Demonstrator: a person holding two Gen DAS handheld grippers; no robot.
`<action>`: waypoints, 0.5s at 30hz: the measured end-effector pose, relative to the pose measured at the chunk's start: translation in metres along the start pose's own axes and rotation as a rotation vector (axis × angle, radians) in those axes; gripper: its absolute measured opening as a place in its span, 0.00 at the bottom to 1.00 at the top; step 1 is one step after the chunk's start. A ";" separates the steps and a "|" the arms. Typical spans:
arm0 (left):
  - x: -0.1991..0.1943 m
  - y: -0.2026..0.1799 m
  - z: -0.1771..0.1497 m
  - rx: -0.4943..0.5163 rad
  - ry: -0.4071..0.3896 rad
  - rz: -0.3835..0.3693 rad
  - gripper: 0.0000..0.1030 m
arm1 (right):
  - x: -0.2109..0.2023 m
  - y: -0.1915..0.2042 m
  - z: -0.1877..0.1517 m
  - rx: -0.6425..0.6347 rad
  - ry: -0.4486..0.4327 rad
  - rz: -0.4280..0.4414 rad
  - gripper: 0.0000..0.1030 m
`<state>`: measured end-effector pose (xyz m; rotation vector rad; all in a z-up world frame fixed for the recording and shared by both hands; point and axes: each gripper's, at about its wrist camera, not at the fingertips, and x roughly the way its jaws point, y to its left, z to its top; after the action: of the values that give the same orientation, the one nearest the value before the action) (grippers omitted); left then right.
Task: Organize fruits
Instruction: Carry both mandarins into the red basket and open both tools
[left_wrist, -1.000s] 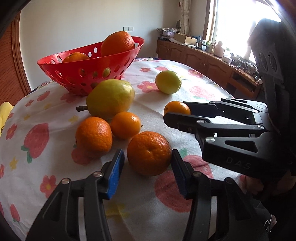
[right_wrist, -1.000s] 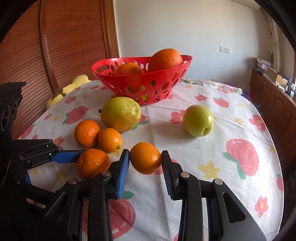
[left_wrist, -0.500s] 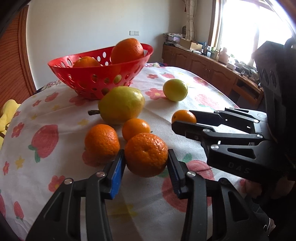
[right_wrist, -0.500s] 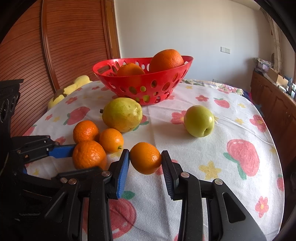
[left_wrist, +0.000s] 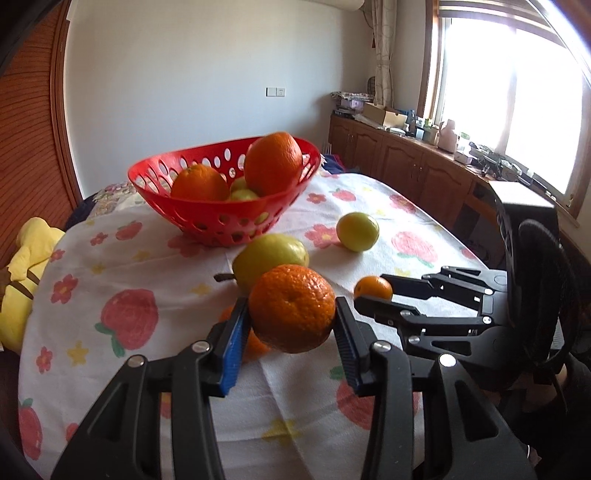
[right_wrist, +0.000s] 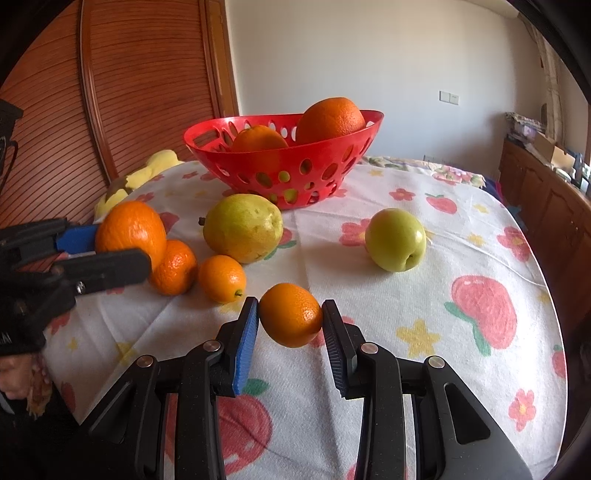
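Note:
My left gripper (left_wrist: 291, 311) is shut on a large orange (left_wrist: 291, 295) and holds it above the flowered tablecloth (left_wrist: 147, 258). My right gripper (right_wrist: 291, 314) is shut on a smaller orange (right_wrist: 290, 321) low over the cloth. The right wrist view shows the left gripper (right_wrist: 123, 247) with its orange (right_wrist: 131, 229) at the left. Two small oranges (right_wrist: 173, 267) (right_wrist: 221, 278), a pear (right_wrist: 243, 228) and a green apple (right_wrist: 395, 240) lie on the cloth. Behind them, a red perforated basket (right_wrist: 284, 173) holds two oranges and some green fruit.
A yellow soft toy (left_wrist: 26, 258) lies at the table's left edge. Wooden cabinets (left_wrist: 424, 166) with clutter run under the bright window at the right. A slatted wooden door (right_wrist: 129, 92) stands behind the table. The table's round edge falls away at the right.
My left gripper closed on the large orange and lifted it off the cloth, away from the two small oranges. The right gripper and its orange stayed put.

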<state>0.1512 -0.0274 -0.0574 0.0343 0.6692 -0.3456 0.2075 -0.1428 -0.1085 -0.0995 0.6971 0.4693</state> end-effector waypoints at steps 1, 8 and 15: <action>-0.001 0.001 0.003 0.001 -0.005 0.003 0.41 | 0.000 -0.001 0.000 0.001 0.001 -0.001 0.34; -0.010 0.018 0.024 -0.001 -0.053 0.024 0.41 | -0.008 -0.002 0.021 -0.015 -0.027 0.010 0.34; -0.007 0.040 0.046 0.003 -0.083 0.060 0.41 | -0.007 0.003 0.066 -0.064 -0.075 0.027 0.34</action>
<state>0.1866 0.0059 -0.0203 0.0422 0.5845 -0.2890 0.2409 -0.1266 -0.0537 -0.1322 0.6103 0.5185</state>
